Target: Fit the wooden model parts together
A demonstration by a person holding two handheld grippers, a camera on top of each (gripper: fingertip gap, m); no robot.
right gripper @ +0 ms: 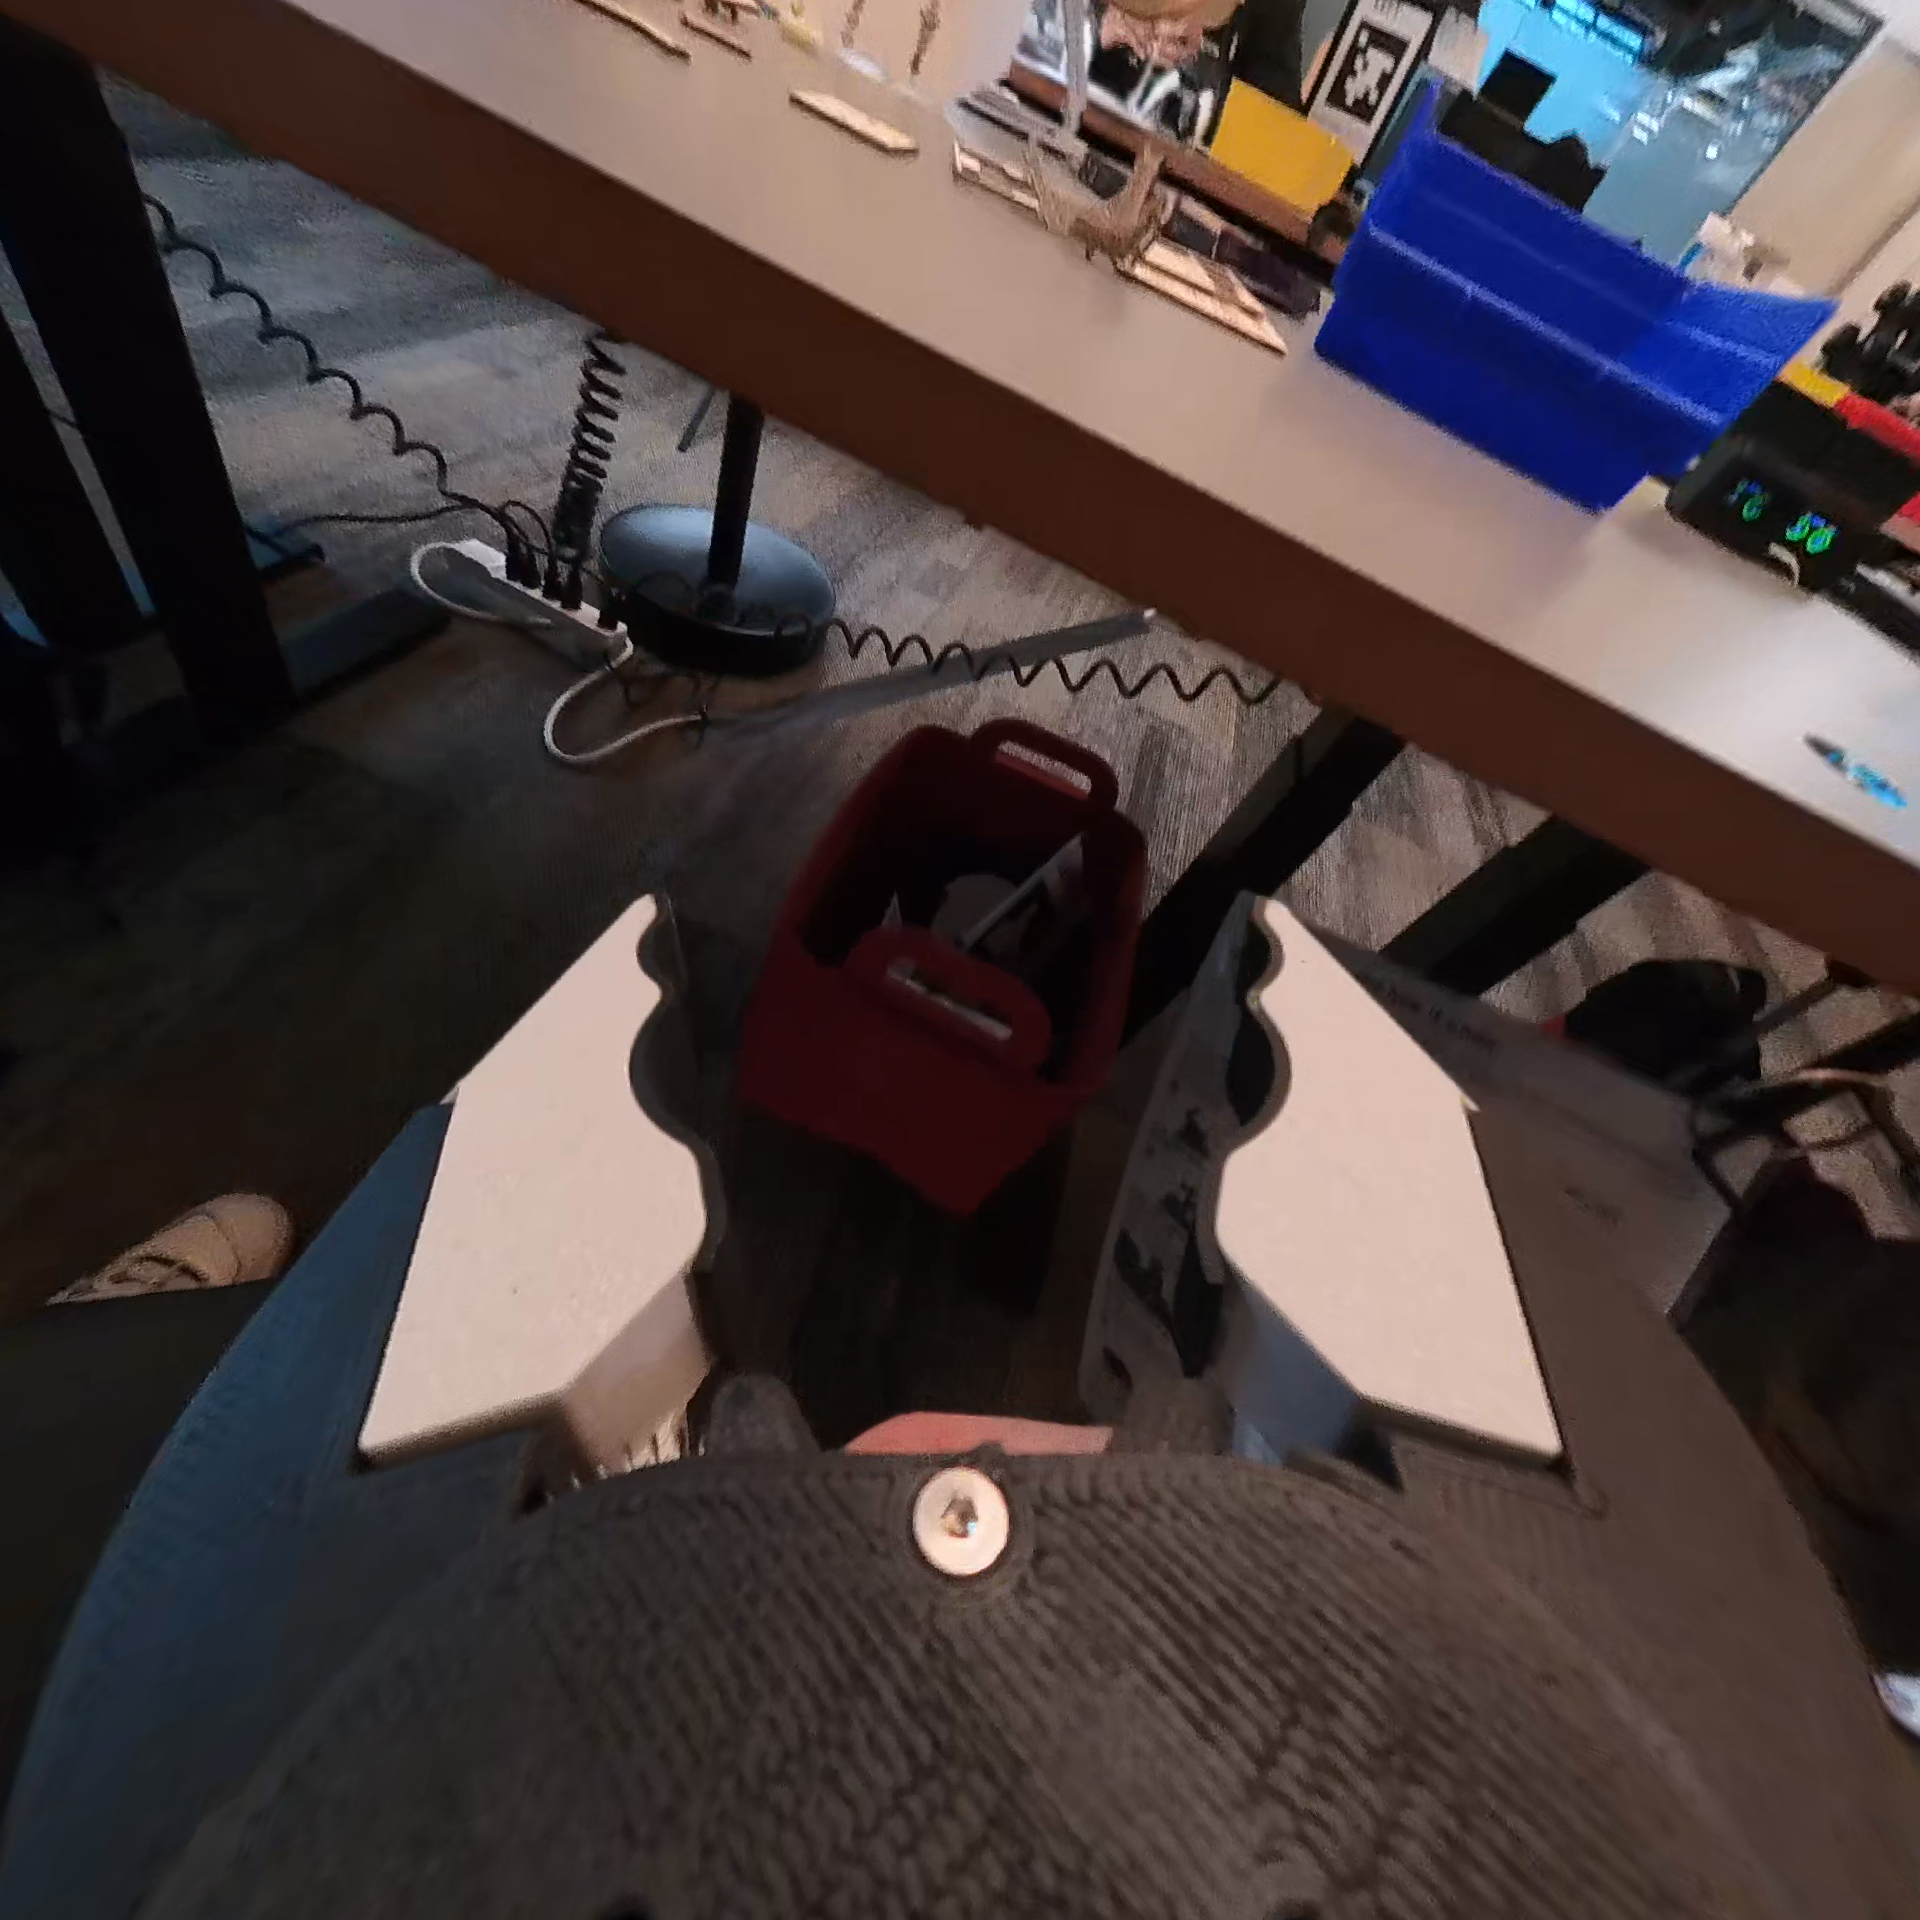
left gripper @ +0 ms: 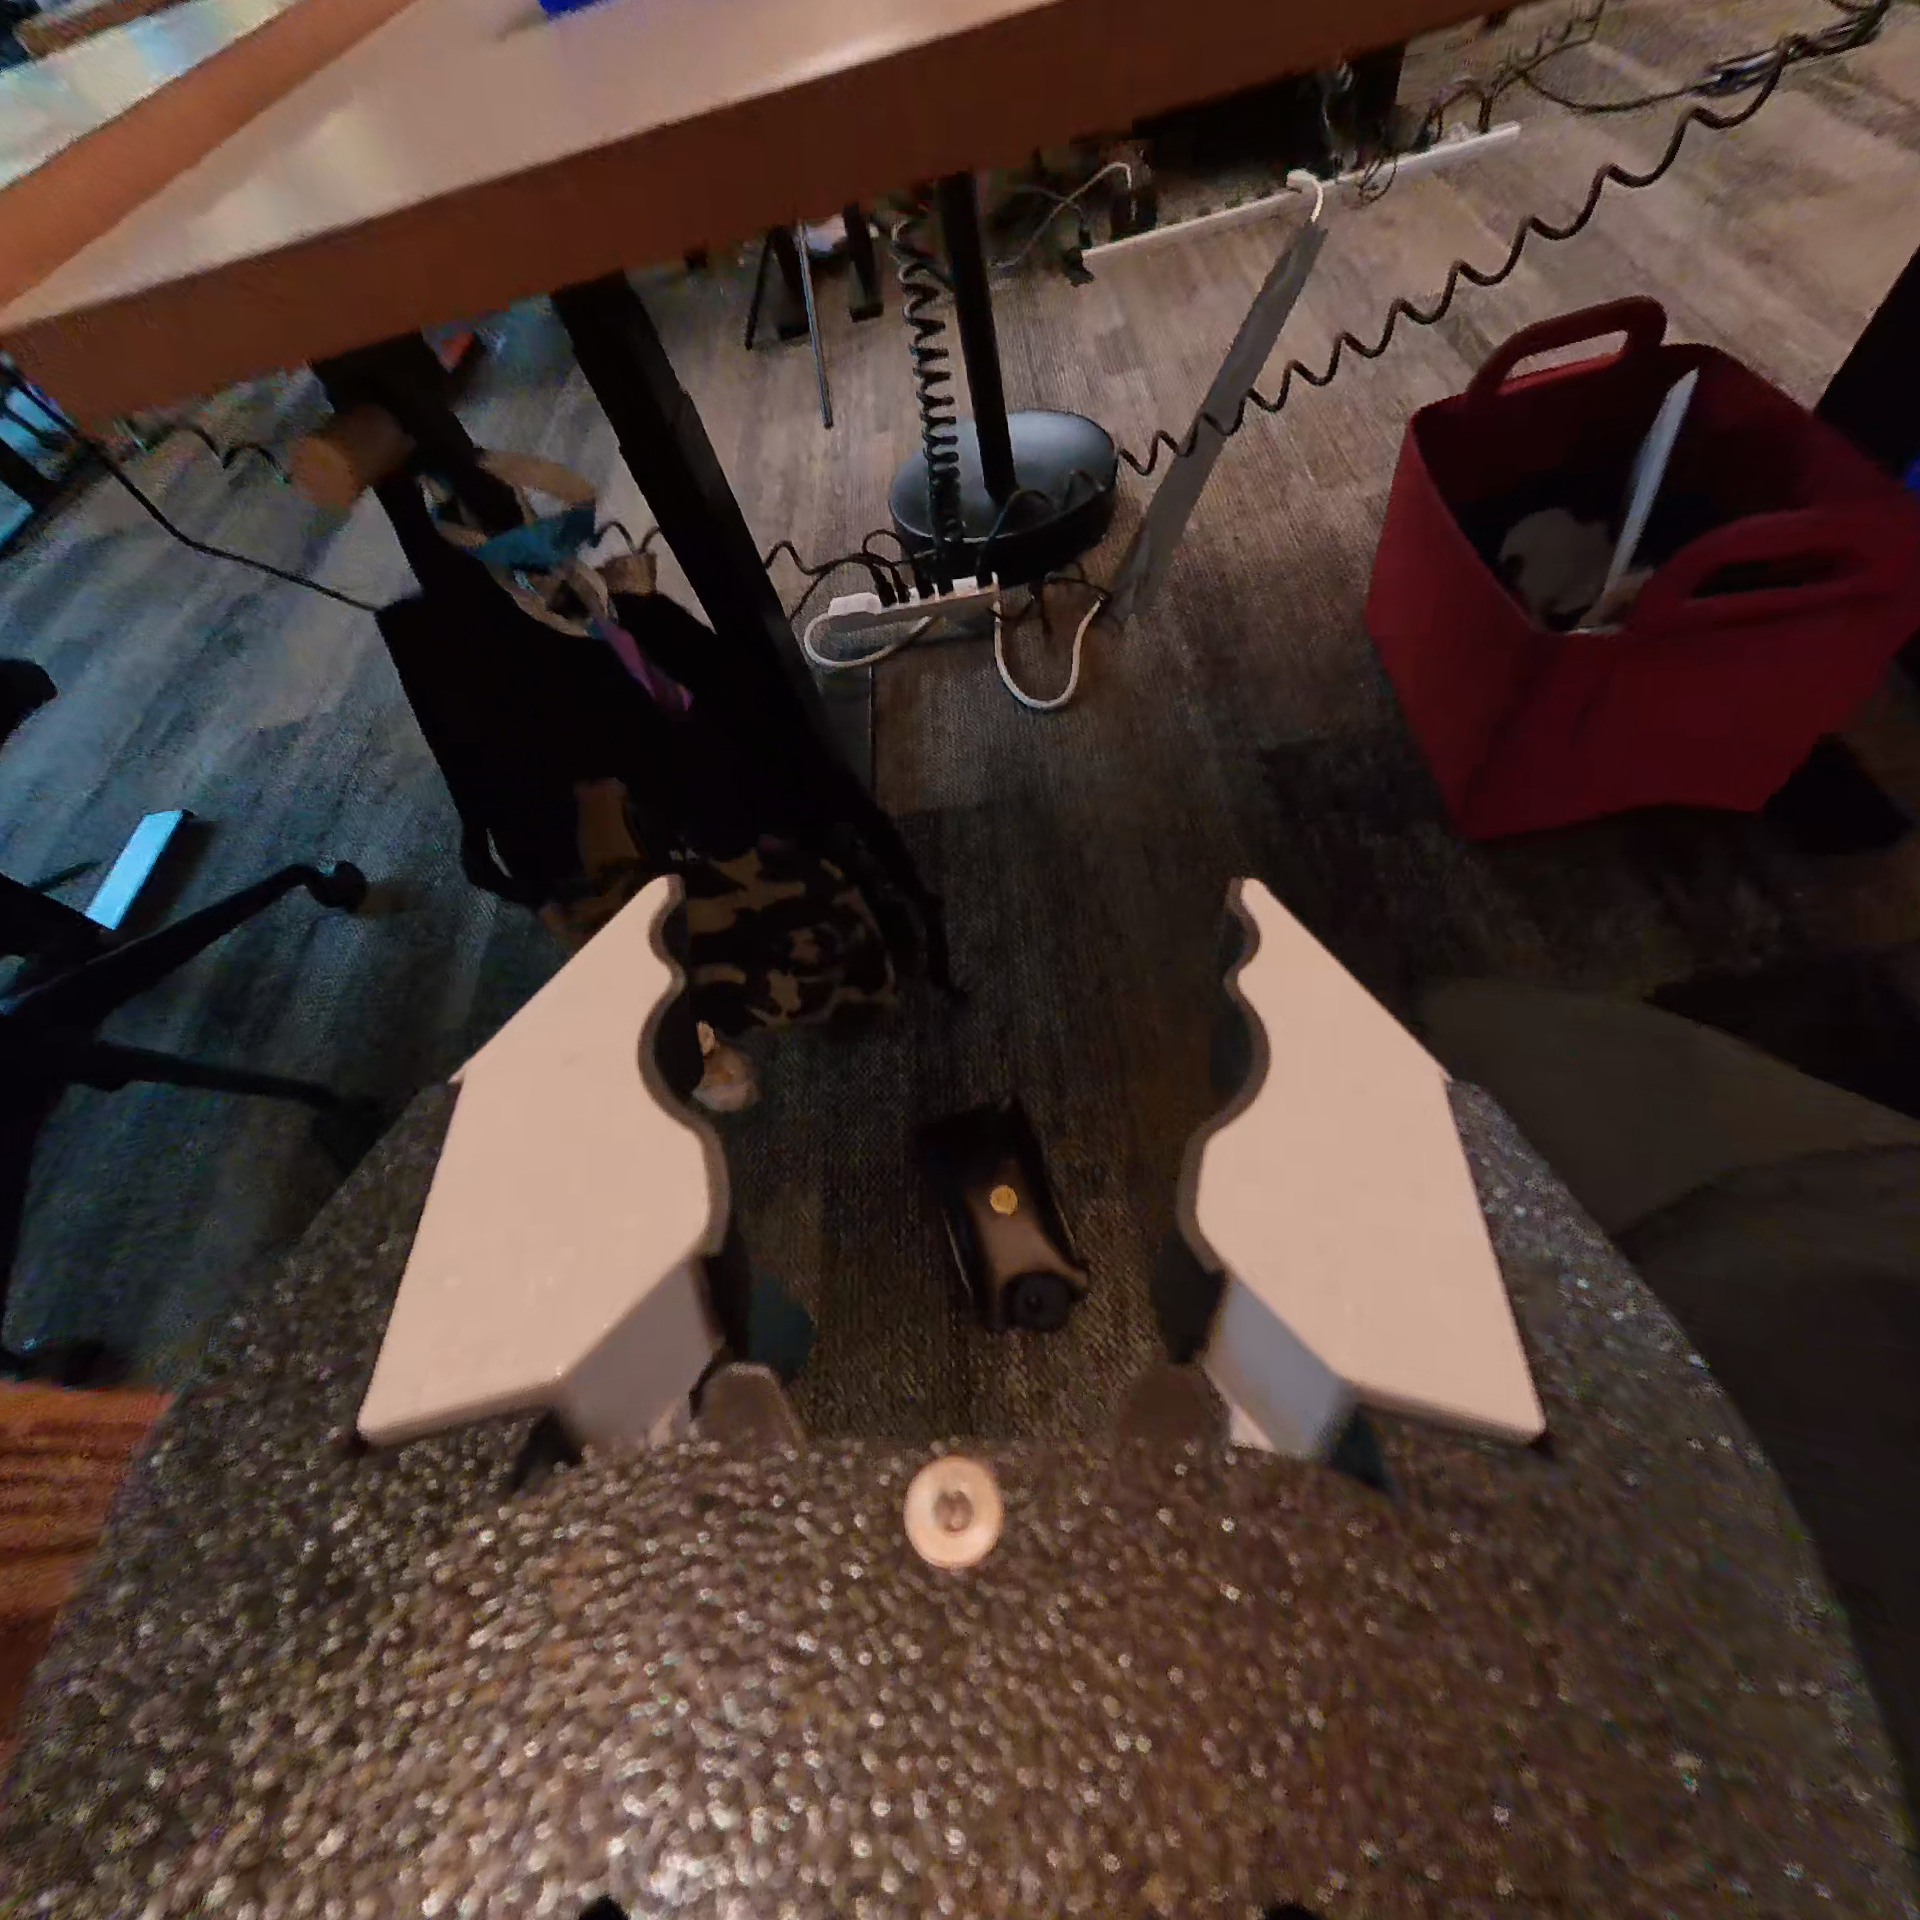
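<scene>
The wooden model parts lie on the brown table (right gripper: 1039,416), in the right wrist view only. A part-built wooden model (right gripper: 1101,208) stands among flat wooden sheets (right gripper: 852,114). Both grippers hang below the table edge, over the carpet, far from the parts. My left gripper (left gripper: 954,904) is open and empty, with the table's (left gripper: 727,156) underside edge above it. My right gripper (right gripper: 956,920) is open. A printed paper sheet (right gripper: 1174,1143) lies along the inner side of its right finger; I cannot tell if it touches.
A red bin (right gripper: 935,987) stands on the floor, also in the left wrist view (left gripper: 1621,582). A power strip (left gripper: 914,603), a round lamp base (left gripper: 1003,478), coiled cables and black table legs (left gripper: 675,499) fill the floor. A blue bin (right gripper: 1507,301) sits on the table. A shoe (right gripper: 187,1247) is at the left.
</scene>
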